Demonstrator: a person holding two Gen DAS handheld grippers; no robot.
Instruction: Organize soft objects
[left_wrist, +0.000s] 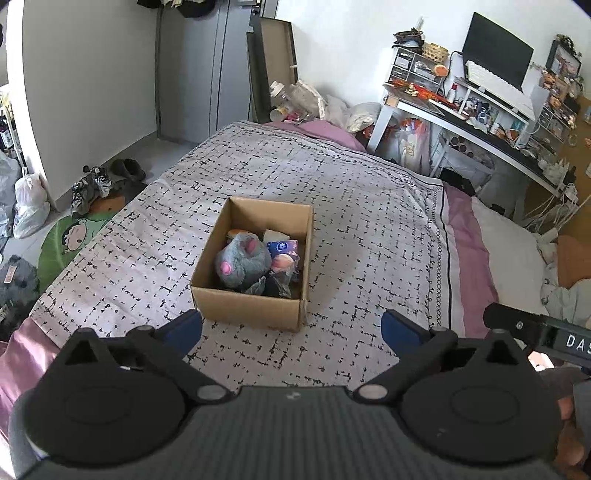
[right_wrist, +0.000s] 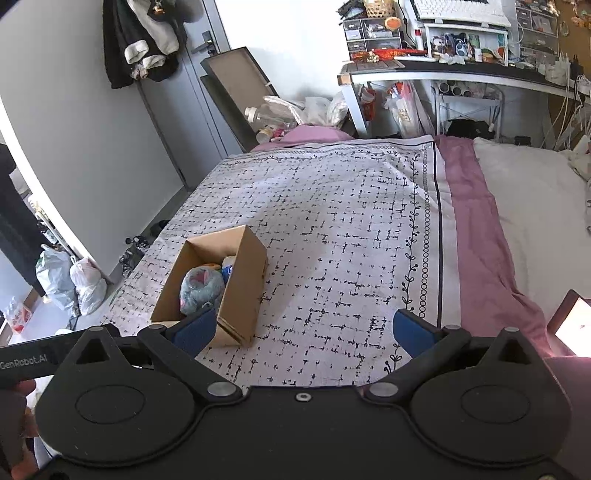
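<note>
The cardboard box (left_wrist: 251, 266) holding the grey plush toy (left_wrist: 242, 264) sits on the patterned bedspread (left_wrist: 369, 206) dead ahead of our left gripper (left_wrist: 291, 326), long axis running away from us, left of our right gripper (right_wrist: 303, 332), both spread wide and empty

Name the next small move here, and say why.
Probably none beyond drawing back: the cardboard box already holds the grey plush and packets, the patterned bedspread around it shows nothing loose, and both the left gripper and right gripper are open, empty.
</note>
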